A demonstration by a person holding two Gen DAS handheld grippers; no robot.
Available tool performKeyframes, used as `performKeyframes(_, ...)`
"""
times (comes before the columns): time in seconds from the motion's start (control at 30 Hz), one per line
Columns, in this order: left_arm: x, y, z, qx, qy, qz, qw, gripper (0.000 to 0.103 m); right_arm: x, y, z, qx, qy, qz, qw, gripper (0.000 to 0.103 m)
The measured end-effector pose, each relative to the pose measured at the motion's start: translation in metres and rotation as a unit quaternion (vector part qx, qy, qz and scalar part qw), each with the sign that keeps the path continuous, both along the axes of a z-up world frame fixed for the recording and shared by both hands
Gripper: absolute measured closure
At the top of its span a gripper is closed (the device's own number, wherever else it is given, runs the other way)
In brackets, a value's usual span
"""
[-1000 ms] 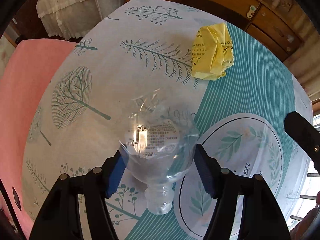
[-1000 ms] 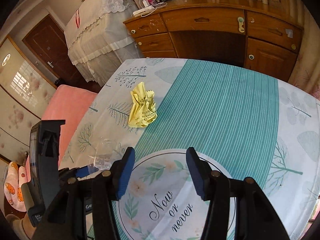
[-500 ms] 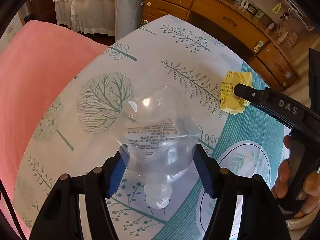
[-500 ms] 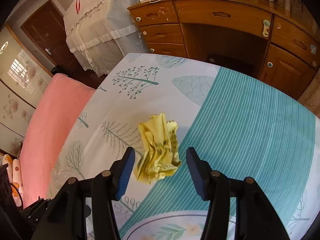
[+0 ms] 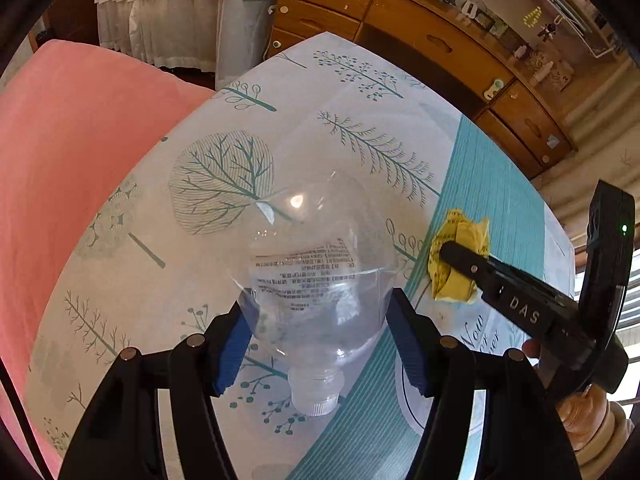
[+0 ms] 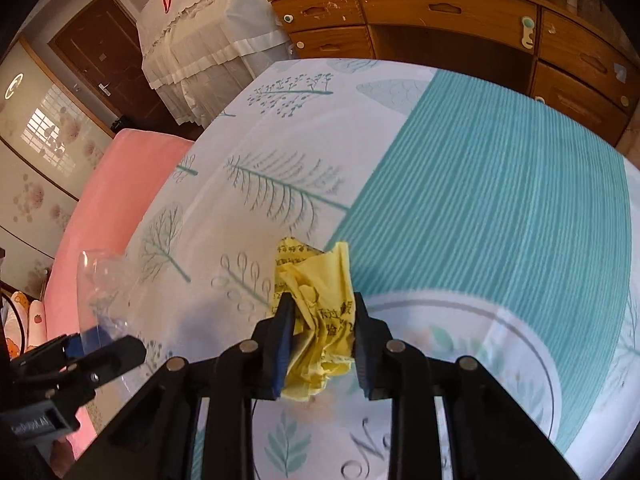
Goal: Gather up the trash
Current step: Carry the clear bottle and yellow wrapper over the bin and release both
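Left tongs (image 5: 320,344): your jaws are clamped on the clear plastic bottle (image 5: 316,276), blue pads pressed to either side of its shoulder, cap end toward the camera, body pointing out over the table. It looks lifted off the cloth, though the frames do not settle that.

Right tongs (image 6: 320,344): your jaws are closed onto the crumpled yellow paper (image 6: 316,320), pads touching both sides of the wad. Whether it is lifted or resting on the cloth cannot be told. In the left view it sits at the edge of the teal band, beside the round printed motif (image 6: 460,360).

Tablecloth (image 6: 500,200): white with tree prints and a teal striped band; no other trash shows on it.

Pink cushion (image 5: 72,152): beyond the table's left edge.

Wooden dresser (image 6: 440,16): far side of the room, with a white lace-covered piece (image 6: 200,48) beside it.

Step in hand, by judgement: securing the second piece, with the first already held. Next move calls for lifting both clear and carrying them to a bin; none is in view, so you must find it first. Keep a firm squeeze on the bottle, which is smooth and may slip.
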State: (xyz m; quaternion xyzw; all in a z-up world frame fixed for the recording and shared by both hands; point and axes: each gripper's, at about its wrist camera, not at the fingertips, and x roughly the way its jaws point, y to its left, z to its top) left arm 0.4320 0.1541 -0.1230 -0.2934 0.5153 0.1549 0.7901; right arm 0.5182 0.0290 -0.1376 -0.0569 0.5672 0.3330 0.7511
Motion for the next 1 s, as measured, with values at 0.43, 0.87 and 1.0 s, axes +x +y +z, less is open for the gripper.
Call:
performKeyframes(0.43,-0.091,-0.036,0.039,-0.025,-0.04,-0.109,0.9929,0.039,-0.123,-0.072,0.046,0.011,0.013,-0.11,0.994,0.077)
performKeyframes(0.87,-0.241,-0.031,0.106,-0.013,-0.12,-0.268,0.9558,0.039,-0.335,-0.087,0.099,0.035,-0.03,-0.29,0.956,0.077)
performKeyframes(1.0,-0.276,-0.024,0.122,-0.018,-0.135,-0.287,0.9482,0.039,-0.38,-0.082,0.109,0.025,-0.037,-0.295,0.954,0.077)
